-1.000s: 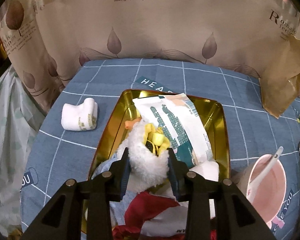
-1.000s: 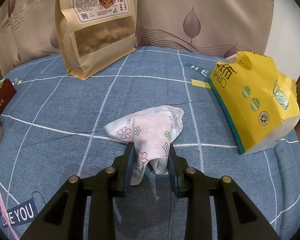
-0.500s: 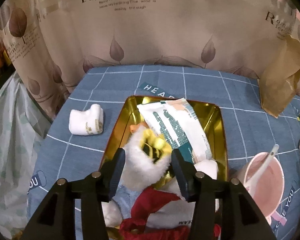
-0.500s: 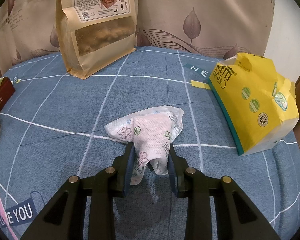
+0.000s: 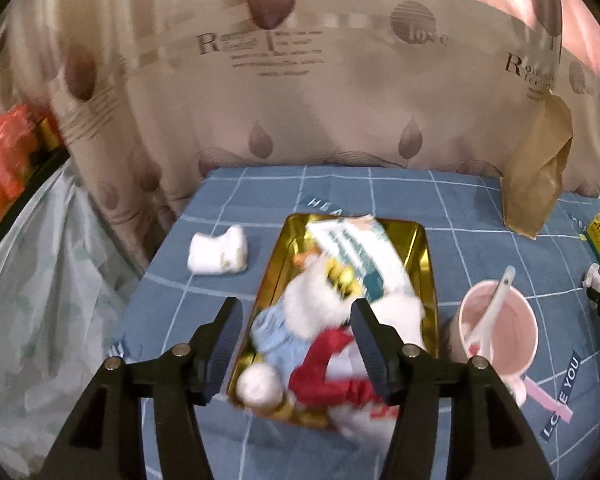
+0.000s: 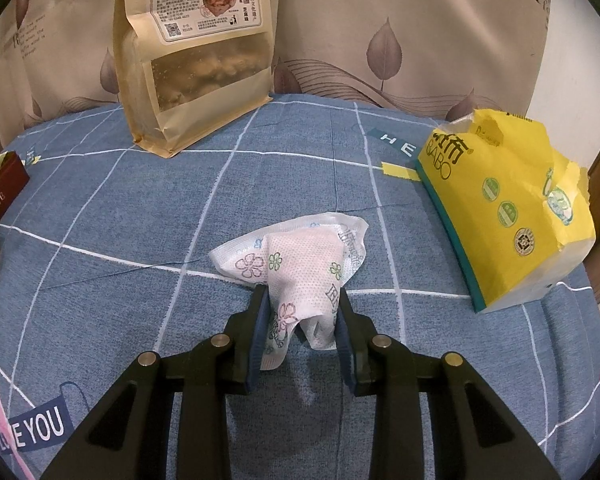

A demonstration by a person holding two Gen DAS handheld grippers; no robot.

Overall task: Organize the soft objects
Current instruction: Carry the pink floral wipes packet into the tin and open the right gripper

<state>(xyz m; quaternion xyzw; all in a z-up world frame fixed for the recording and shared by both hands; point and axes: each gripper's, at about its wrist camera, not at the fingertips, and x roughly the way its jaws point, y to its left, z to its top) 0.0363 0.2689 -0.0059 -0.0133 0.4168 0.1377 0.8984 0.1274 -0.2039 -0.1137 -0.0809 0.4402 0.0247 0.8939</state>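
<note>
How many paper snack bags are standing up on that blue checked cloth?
1: the kraft snack bag stands at the back against the curtain, seen side-on from the left camera. Others may sit out of view.

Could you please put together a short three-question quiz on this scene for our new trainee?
1. True or false: the plush toy lies in the gold tray.
2. The right gripper grips: A) a floral tissue packet; B) a spoon; C) a sock.
3. Where does the rolled white sock lie relative to the tray?

Key
1. True.
2. A.
3. On the blue cloth, outside the tray, on its left in the left wrist view.
</note>
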